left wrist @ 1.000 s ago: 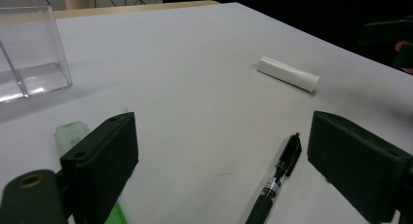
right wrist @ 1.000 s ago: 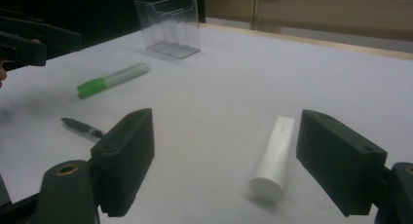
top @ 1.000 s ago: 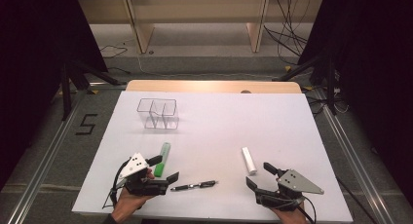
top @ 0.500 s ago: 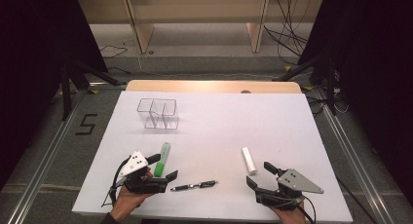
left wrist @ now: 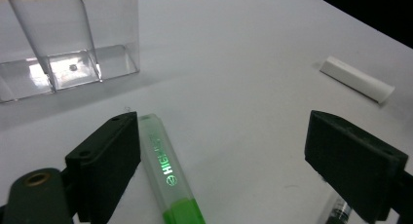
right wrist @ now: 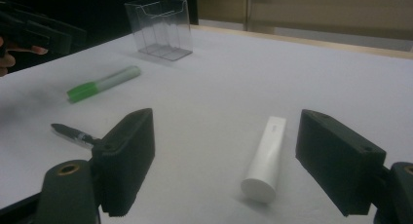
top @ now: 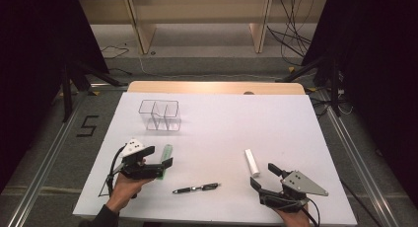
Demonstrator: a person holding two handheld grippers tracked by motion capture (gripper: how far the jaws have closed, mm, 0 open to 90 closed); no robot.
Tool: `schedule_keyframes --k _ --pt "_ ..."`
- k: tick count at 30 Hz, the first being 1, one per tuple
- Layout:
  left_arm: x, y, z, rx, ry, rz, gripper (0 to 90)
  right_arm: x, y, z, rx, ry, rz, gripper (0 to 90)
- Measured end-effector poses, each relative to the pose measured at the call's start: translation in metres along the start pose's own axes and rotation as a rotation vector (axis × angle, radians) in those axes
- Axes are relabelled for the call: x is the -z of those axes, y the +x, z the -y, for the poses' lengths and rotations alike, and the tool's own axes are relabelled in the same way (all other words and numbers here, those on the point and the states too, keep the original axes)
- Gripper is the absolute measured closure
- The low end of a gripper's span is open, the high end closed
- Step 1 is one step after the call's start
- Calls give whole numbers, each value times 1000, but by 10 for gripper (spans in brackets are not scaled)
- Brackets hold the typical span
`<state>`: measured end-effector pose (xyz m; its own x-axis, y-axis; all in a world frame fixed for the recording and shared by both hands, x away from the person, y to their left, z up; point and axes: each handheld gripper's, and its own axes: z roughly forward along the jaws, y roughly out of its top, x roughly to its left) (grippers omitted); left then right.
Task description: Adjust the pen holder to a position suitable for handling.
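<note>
While resting low at the near left of the white bench point(top: 222, 123), left gripper point(top: 156, 157) with jaws wide apart, nothing between them clamped. Green highlighter point(top: 167, 158) flat on the bench, just beside that gripper's left-hand jaw as seen in the left gripper view point(left wrist: 165, 170), green cap end toward the camera, clear barrel pointing away toward the clear plastic organiser point(top: 159, 114). Whether jaw and highlighter touch, cannot tell. Organiser upright at the far left of the bench, divided into compartments, well apart from everything else.

Near the front edge, between the two grippers, black pen point(top: 196, 188) lying flat, roughly crosswise.

At the near right, right gripper point(top: 264, 176) held by a hand point(top: 291, 218), jaws likewise spread wide and gripping nothing. White cylindrical marker-like stick point(top: 252, 162) flat on the bench just ahead of it; in the right gripper view point(right wrist: 265, 158) lying between the lines of the two jaws but beyond them, flat end toward the camera, touching neither.

Left hand point(top: 123, 187) wrapped around the left gripper's handle, cable looping beside it.
</note>
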<state>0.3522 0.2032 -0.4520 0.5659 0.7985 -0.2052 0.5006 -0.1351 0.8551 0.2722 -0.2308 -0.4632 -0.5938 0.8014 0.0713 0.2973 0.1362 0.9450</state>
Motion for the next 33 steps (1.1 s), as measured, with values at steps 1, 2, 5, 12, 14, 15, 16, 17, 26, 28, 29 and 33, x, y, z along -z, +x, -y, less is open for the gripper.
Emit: schedule_keyframes --k 1,2,5,12,14,15,16,17,26,28,29,33 --pt "-1 3 -2 -2 3 -14 141 0 0 0 0 1 0 230" --pt "-2 5 -4 -2 8 -26 142 0 0 0 -1 1 1 230" --pt "-6 17 -11 19 26 -57 154 0 -1 0 -5 0 1 230" --pt "-14 43 -18 25 91 -173 357 0 -2 0 -2 1 5 231" --pt "-15 50 -21 32 96 -208 439 0 -2 0 -2 2 3 231" --pt "-15 53 -22 29 107 -233 498 0 -2 0 -1 3 2 231" --pt "-16 57 -24 25 109 -256 545 0 -1 0 0 3 0 232" --pt "-17 65 -27 25 111 -285 603 0 -1 0 3 5 1 232" --pt "-27 109 -40 76 119 -367 890 0 -1 0 8 5 -2 233" --pt "-30 118 -42 101 121 -377 891 0 0 0 7 6 -3 233" --pt "-32 122 -44 114 120 -375 891 -1 -1 1 6 7 -4 233" --pt "-40 136 -48 135 110 -369 892 -1 0 1 7 6 -7 233"
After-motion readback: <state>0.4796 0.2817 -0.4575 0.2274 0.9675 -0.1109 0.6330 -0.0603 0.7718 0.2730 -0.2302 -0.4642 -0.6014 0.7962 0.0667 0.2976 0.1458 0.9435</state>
